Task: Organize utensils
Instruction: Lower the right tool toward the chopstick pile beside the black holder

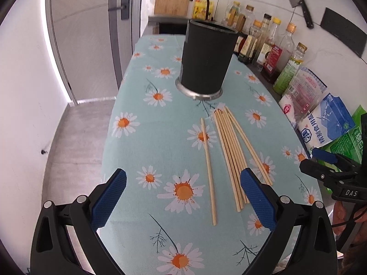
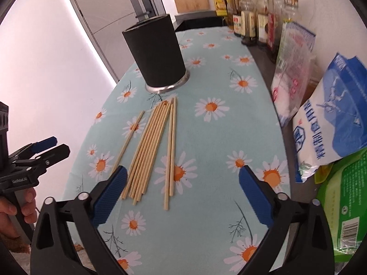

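Left to right: left gripper [image 1: 183, 197] hung over the daisy tablecloth [image 1: 142, 105], jaws spread wide, nothing btwn the blue pads [image 1: 107, 199], touching nothing. A single chopstick [image 1: 207, 169] lay just ahead, inside the gap, long axis running away from the fingers twd the black utensil holder [image 1: 206, 57]. Next right, the chopstick bundle [image 1: 231, 155], same axis, far ends fanned near the holder's metal base; near ends sat by the left gripper's right pad. Right gripper [image 2: 183, 197] also stood wide apart, empty, bundle's near ends [image 2: 142, 160] btwn its fingers, left of centre. Judgement: right gripper looked better lined up on the bundle, left on the lone stick; a grasp would need closing across the sticks, not along them.
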